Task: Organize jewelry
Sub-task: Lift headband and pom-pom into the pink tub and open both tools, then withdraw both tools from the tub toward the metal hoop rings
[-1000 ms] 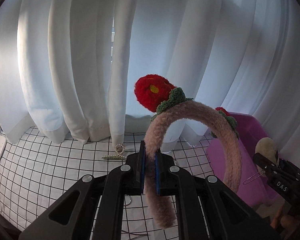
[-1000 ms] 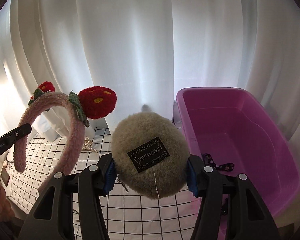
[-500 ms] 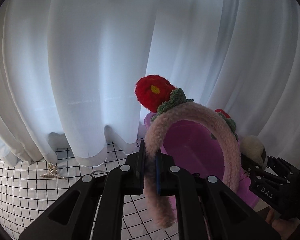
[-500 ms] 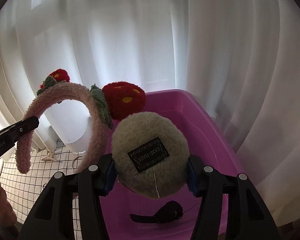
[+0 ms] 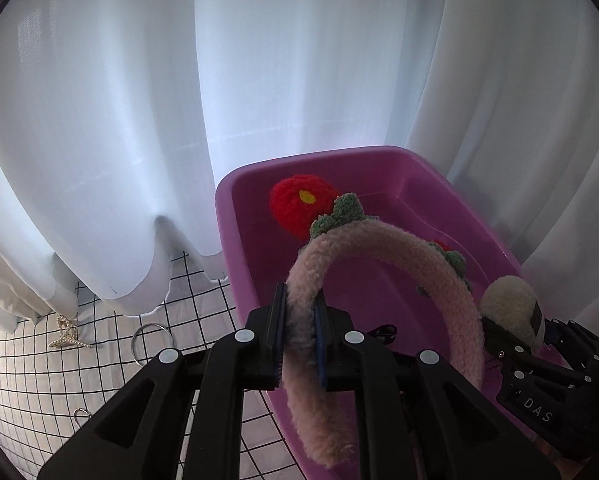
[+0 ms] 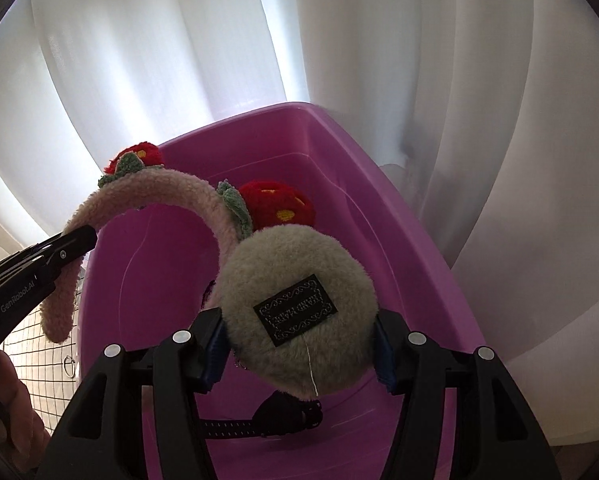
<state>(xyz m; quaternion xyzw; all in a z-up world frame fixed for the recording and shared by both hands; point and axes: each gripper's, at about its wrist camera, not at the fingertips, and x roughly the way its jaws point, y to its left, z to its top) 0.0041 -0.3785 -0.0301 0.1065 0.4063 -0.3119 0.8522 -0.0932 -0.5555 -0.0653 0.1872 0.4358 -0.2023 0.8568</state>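
daylight comes through the white curtain [image 5: 299, 80] from about 12 o'clock, bright and soft, a little blown out. the near black gripper parts at 6 o'clock are dark. fisheye bends the edges, with black corners. focus is sharp.

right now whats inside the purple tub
A black strap-like item lies on the floor of the purple tub. The beige pom-pom and pink headband, held above, cover much of the floor.

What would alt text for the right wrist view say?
A beige fluffy pom-pom sits between the right gripper fingers above a purple tub. Left of it, the left gripper holds a pink fuzzy headband with red flowers; white curtains hang behind.
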